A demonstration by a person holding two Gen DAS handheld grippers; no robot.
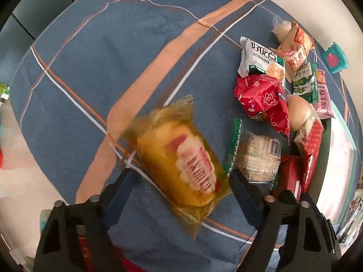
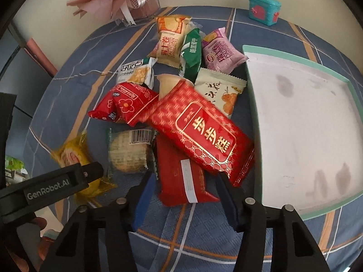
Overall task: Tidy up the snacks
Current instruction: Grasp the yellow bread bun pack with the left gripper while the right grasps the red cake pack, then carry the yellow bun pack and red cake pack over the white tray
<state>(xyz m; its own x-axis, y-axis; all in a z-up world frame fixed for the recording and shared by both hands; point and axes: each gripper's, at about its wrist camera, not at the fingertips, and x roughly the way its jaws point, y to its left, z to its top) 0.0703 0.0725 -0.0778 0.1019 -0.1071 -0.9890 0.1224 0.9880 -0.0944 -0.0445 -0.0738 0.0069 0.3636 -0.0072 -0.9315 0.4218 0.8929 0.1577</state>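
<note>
Spread left fingers (image 1: 127, 176) straddle the yellow cake packet (image 1: 179, 158); right fingers (image 2: 145, 195) flank a red packet (image 2: 181, 176), likely bound for the tray (image 2: 299, 213).

The surface (image 1: 86, 72) is covered in matt woven cloth. Snack wrappers are glossy plastic film: a yellow translucent cake wrapper (image 1: 179, 158), a red gold-printed pack (image 2: 204, 136). The tray (image 2: 249, 113) interior appears matt.

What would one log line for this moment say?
left gripper: open, straddling yellow pack | right gripper: open, straddling lower red pack | tray: beside snacks
</note>
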